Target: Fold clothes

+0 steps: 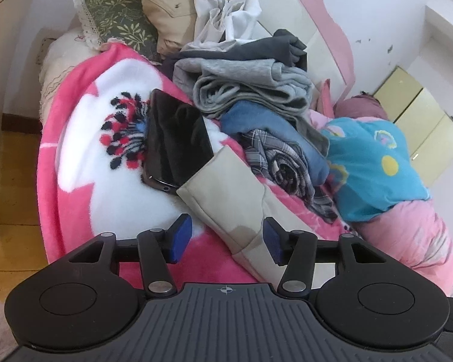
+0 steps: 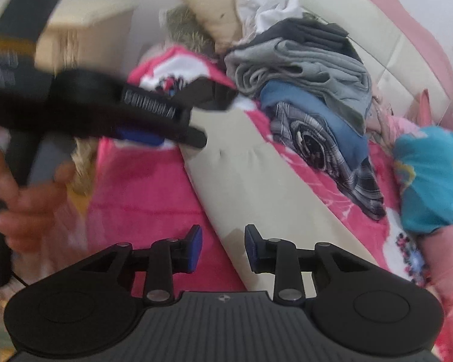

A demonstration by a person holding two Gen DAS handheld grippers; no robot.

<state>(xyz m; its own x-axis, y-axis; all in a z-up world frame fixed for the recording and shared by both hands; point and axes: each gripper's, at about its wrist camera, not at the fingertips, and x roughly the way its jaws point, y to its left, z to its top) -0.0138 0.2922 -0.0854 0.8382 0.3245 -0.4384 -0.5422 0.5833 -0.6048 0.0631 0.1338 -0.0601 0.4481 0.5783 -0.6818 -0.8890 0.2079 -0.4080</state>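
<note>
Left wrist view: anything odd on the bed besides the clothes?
Yes: a black smartphone lies tilted on the pink floral blanket, one corner tucked under the beige garment and right beside the clothes pile. It could get dragged or folded in.

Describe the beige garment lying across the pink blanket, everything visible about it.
The long beige folded garment looks like smooth woven cloth, pale cream, laid flat in a narrow strip running diagonally over the pink and white fleece blanket. Its far end overlaps a corner of the black glossy tablet. A seam and a darker patch show near its near end, which lies between the open left tongs.
</note>
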